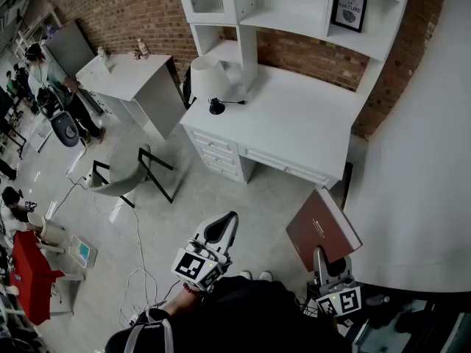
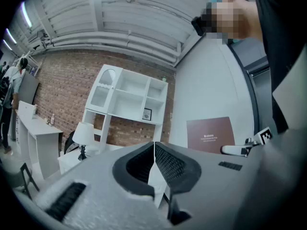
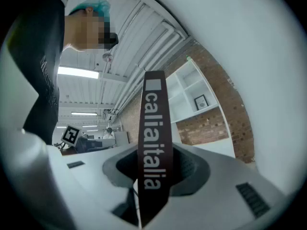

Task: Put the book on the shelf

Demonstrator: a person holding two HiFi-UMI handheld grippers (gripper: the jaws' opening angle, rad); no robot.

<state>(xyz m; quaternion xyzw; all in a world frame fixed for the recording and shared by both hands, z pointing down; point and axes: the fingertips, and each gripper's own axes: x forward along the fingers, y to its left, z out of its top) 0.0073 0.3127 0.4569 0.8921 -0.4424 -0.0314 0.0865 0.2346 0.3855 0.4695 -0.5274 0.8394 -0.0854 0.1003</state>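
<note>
A dark maroon book (image 1: 321,230) stands upright in my right gripper (image 1: 319,256), low at the right of the head view. In the right gripper view its spine (image 3: 153,143), printed with white letters, runs up between the two jaws, which are shut on it. My left gripper (image 1: 223,230) is held low at the centre, shut with nothing in it; its pads (image 2: 165,164) meet in the left gripper view, where the book (image 2: 210,134) shows at the right. The white shelf unit (image 1: 294,6) stands ahead on a white desk (image 1: 294,123) against the brick wall.
A white table lamp (image 1: 210,83) stands on the desk's left end. One shelf compartment holds a framed picture (image 1: 348,9). A grey chair (image 1: 121,171) and a second white desk (image 1: 136,76) are to the left. Cables (image 1: 140,271) lie on the floor. A white wall (image 1: 427,160) runs along the right.
</note>
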